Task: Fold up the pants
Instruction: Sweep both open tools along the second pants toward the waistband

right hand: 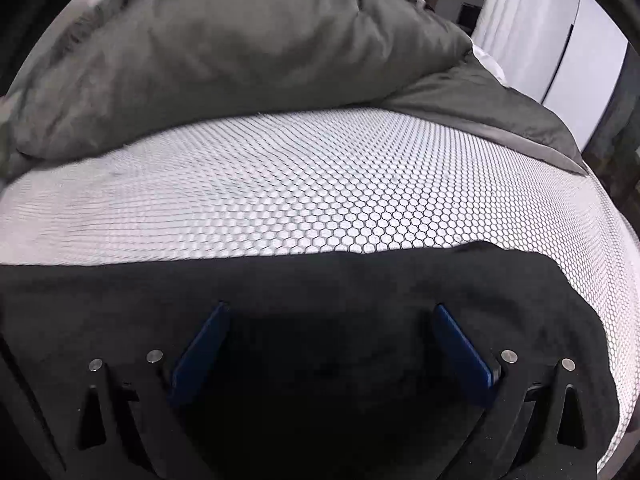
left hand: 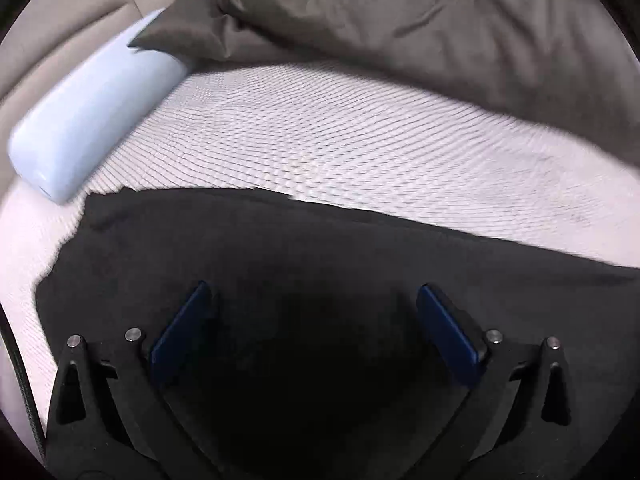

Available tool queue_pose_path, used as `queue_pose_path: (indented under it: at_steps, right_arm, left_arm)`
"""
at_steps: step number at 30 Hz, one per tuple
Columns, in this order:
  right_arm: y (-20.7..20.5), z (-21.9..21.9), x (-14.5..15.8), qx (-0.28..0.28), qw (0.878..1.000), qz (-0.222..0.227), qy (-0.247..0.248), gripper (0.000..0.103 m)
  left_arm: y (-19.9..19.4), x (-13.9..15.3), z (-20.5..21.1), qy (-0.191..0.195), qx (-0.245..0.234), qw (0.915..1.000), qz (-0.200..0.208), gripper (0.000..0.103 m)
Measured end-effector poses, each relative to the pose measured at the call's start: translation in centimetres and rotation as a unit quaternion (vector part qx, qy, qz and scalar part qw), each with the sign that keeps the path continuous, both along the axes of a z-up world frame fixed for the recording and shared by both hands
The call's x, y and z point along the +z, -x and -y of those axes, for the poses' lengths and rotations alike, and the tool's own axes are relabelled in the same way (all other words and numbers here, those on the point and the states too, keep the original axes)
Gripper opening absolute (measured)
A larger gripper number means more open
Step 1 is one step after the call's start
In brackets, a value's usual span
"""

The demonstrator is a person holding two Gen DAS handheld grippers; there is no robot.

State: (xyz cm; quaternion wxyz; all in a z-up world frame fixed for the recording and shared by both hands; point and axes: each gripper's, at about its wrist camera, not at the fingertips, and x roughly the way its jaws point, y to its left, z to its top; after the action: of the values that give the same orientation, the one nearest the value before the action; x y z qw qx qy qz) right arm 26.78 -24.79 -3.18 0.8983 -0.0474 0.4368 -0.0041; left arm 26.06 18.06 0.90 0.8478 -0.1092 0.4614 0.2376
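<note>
Black pants [left hand: 304, 248] lie flat on a white bed with a honeycomb pattern [left hand: 320, 136]. In the left wrist view my left gripper [left hand: 314, 292] is open just above the dark cloth, its blue pads [left hand: 180, 332] wide apart with nothing between them. In the right wrist view the pants [right hand: 320, 276] fill the lower frame, and their edge curves down at the right. My right gripper [right hand: 330, 310] is open over the cloth, its blue pads [right hand: 460, 348] spread and empty.
A grey duvet [left hand: 420, 24] is bunched at the back of the bed, also in the right wrist view [right hand: 224, 52]. A pale blue bolster [left hand: 92, 108] lies at the far left. White closet doors [right hand: 560, 40] stand beyond the bed.
</note>
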Motion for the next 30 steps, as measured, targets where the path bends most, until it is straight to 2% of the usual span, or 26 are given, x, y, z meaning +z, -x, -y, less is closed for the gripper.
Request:
queue_pose_path:
  at_steps: [1, 3, 4, 6, 10, 12, 15, 18, 20, 22, 25, 27, 30]
  right_arm:
    - [1.2, -0.1, 0.6, 0.014, 1.0, 0.01, 0.007, 0.102]
    - [2.8, -0.2, 0.8, 0.032, 0.999, 0.017, 0.022, 0.102]
    - [3.3, -0.7, 0.7, 0.041, 0.999, 0.015, 0.027, 0.102]
    - [4.6, -0.5, -0.1, 0.072, 0.997, 0.001, 0.023, 0.102]
    - [8.2, 3.0, -1.8, 0.083, 0.995, -0.019, 0.044, 0.102]
    - [9.2, 5.1, -2.5, 0.078, 0.995, -0.027, 0.057, 0.102]
    - [11.1, 9.1, -2.2, 0.065, 0.996, -0.012, 0.062, 0.102]
    - [11.6, 13.2, -1.7, 0.001, 0.998, 0.003, 0.07, 0.102]
    - [11.4, 15.2, -1.7, -0.052, 0.998, -0.002, 0.044, 0.102]
    - [11.4, 14.9, -0.9, -0.054, 0.998, 0.013, 0.037, 0.102]
    - [11.9, 11.3, -0.1, 0.026, 0.999, 0.028, 0.023, 0.102]
    - [12.3, 8.6, -0.5, 0.081, 0.996, 0.019, 0.032, 0.102]
    - [12.9, 5.8, -2.4, 0.145, 0.983, 0.006, 0.114, 0.102]
  left_arm:
    - [0.9, 0.4, 0.9, 0.031, -0.014, 0.9993, 0.016, 0.102]
    - [2.4, 0.7, 2.5, 0.064, -0.039, 0.9968, 0.028, 0.102]
    - [2.9, 0.3, 3.8, 0.081, -0.061, 0.9944, 0.026, 0.102]
    - [3.6, -0.7, 5.8, 0.092, -0.095, 0.9911, 0.011, 0.103]
    - [4.1, -1.7, 8.0, 0.039, -0.137, 0.9896, -0.019, 0.103]
    - [4.3, -2.0, 7.8, 0.045, -0.132, 0.99, -0.018, 0.103]
    - [4.1, -2.0, 7.4, 0.043, -0.118, 0.992, -0.017, 0.103]
    - [3.5, -2.1, 7.4, 0.03, -0.1, 0.9943, -0.021, 0.103]
    - [3.1, -1.9, 7.2, 0.021, -0.094, 0.995, -0.024, 0.102]
    - [3.8, -0.8, 8.1, 0.047, -0.098, 0.9941, -0.005, 0.102]
    - [5.1, 0.5, 10.5, 0.077, -0.144, 0.9862, 0.026, 0.102]
    - [5.6, 0.6, 13.2, 0.073, -0.19, 0.9789, 0.021, 0.102]
    - [6.4, -0.5, 16.6, 0.067, -0.244, 0.9674, -0.005, 0.102]
